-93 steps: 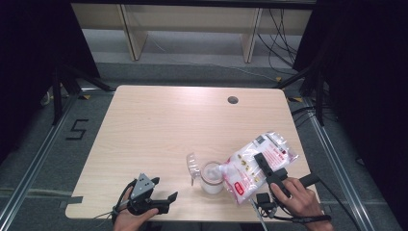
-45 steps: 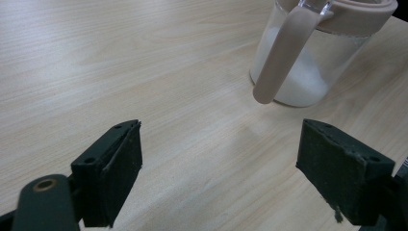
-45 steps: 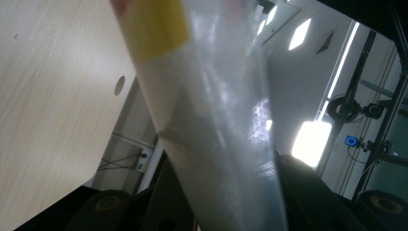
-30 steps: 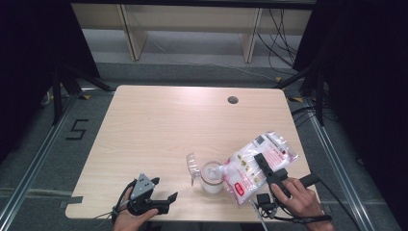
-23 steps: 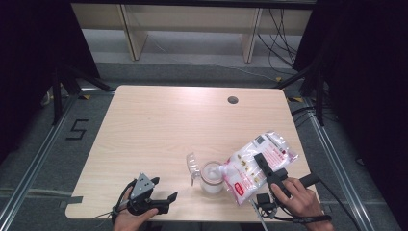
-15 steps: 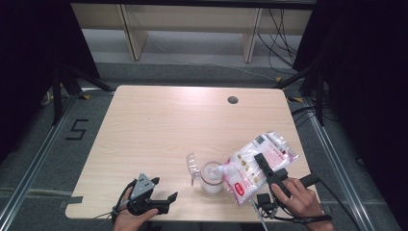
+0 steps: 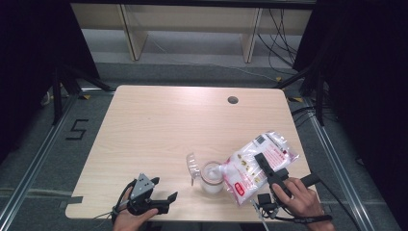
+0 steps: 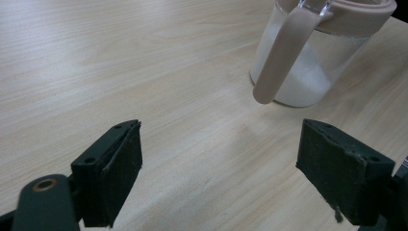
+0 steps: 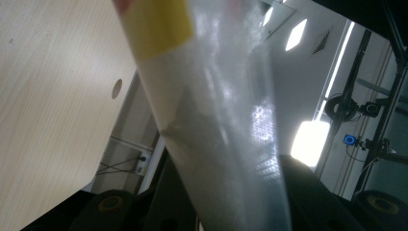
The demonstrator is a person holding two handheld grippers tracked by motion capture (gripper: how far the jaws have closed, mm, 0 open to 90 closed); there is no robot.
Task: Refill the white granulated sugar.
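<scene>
Right gripper [image 7: 265, 166] was clamped on the bag [image 7: 250, 166], jaws closed narrow on the plastic. The bag was pink-and-white print on one face, clear film with a yellow patch on the other, as the right gripper view showed it [image 9: 211, 110] running up between the jaws. It was tilted, low corner at the jar [image 7: 211, 175] mouth and touching its rim, high end up and to the right over the table's [image 7: 168, 125] right-front part. The right hand [image 7: 293, 197] gripped the handle at the front edge, cable trailing below.

The jar stood upright near the front edge, a bit right of centre. It had a clear wall and was part-filled with white grains. The left gripper view showed its beige collar and beige handle [image 8: 281, 53] hanging down the side. Its clear lid [image 7: 193, 166] was flipped open to the left, still attached.

Left gripper [image 7: 161, 202] rested low at the front-left, well apart from the jar, held by the left hand [image 7: 132, 216]. Jaws were wide open with nothing between them, only bare tabletop. They pointed toward the jar.

Cable hole [image 7: 233, 100] sat at the far right of the table.
</scene>
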